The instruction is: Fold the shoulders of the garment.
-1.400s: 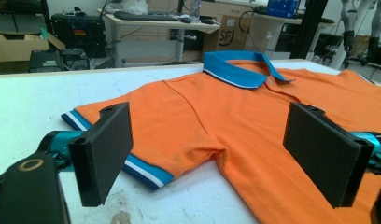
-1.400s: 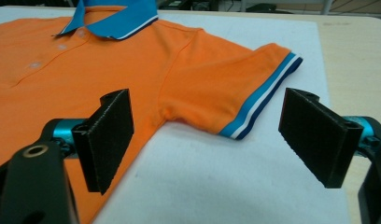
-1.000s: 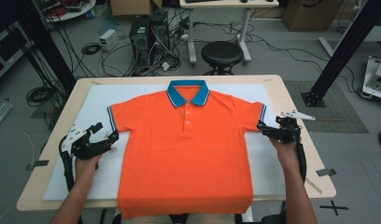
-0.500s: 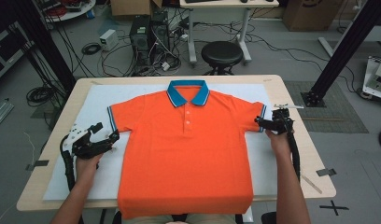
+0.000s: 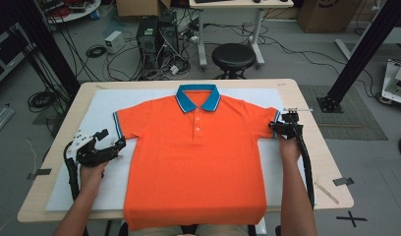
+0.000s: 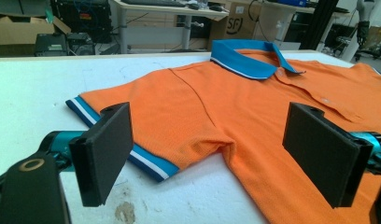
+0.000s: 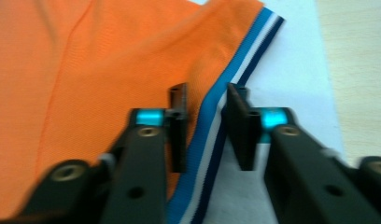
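While the right gripper [image 7: 205, 126] has been closing astride the sleeve's striped hem [image 7: 216, 116] (pads not touching), the left gripper [image 6: 221, 154] gapes.

High view looks down; gripper views sit close; all share shirt [image 5: 196, 157].

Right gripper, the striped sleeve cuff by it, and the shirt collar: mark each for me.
right gripper [image 7: 205, 128], right gripper view, gap between its jaws
striped sleeve cuff [image 7: 235, 70], right gripper view, the blue and white band
shirt collar [image 5: 182, 101], high view, its blue left flap
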The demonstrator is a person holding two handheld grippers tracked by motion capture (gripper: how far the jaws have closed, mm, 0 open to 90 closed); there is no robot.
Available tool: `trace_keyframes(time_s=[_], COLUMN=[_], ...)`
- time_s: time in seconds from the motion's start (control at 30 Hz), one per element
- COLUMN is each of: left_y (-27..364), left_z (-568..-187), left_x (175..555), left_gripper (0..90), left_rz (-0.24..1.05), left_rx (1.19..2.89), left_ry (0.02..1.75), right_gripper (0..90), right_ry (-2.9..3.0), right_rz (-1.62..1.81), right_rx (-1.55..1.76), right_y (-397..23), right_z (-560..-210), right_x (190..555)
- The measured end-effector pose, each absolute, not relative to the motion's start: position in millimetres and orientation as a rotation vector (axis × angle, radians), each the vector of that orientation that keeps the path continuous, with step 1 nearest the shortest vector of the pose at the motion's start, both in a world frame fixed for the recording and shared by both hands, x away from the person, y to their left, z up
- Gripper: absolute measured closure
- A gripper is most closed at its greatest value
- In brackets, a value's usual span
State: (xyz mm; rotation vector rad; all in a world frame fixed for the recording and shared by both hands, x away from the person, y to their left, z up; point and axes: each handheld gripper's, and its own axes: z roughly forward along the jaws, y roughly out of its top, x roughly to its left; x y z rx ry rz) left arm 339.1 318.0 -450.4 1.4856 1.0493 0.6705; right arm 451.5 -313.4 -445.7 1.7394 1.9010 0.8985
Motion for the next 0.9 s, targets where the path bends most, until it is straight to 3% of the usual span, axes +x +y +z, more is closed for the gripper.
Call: trace_keyframes(time_s=[0.03,0.07,0.17,0.47,0.77,0.83,0.9], left_y=[318.0,318.4,318.6,318.6,318.8,318.9,318.9], left_z=[-450.4,-450.5,-450.4,-450.3,-450.4,-450.4,-450.3], left_x=[339.1,339.3,339.5,340.4,340.4,340.2,340.1], left_gripper=[16.3,16.3,16.3,16.3,16.3,16.3,16.3], left_rz=[0.67,0.669,0.666,0.658,0.657,0.656,0.657], left_rx=[1.486,1.485,1.486,1.488,1.487,1.488,1.488], left_ry=[1.049,1.049,1.051,1.059,1.058,1.056,1.055], right_gripper=[77.7,83.4,84.5,84.3,83.7,83.2,72.2], right_ry=[1.901,1.916,1.894,1.986,2.113,2.126,2.146], right_rz=[0.898,0.912,0.951,0.915,0.849,0.848,0.847], right_rx=[1.739,1.732,1.69,1.503,1.356,1.342,1.325], right_y=[-313.4,-310.6,-304.3,-272.8,-215.8,-211.1,-201.1], right_z=[-445.7,-444.2,-436.3,-414.5,-407.7,-409.0,-411.6], right_x=[451.5,451.7,450.2,449.8,454.9,455.4,455.4])
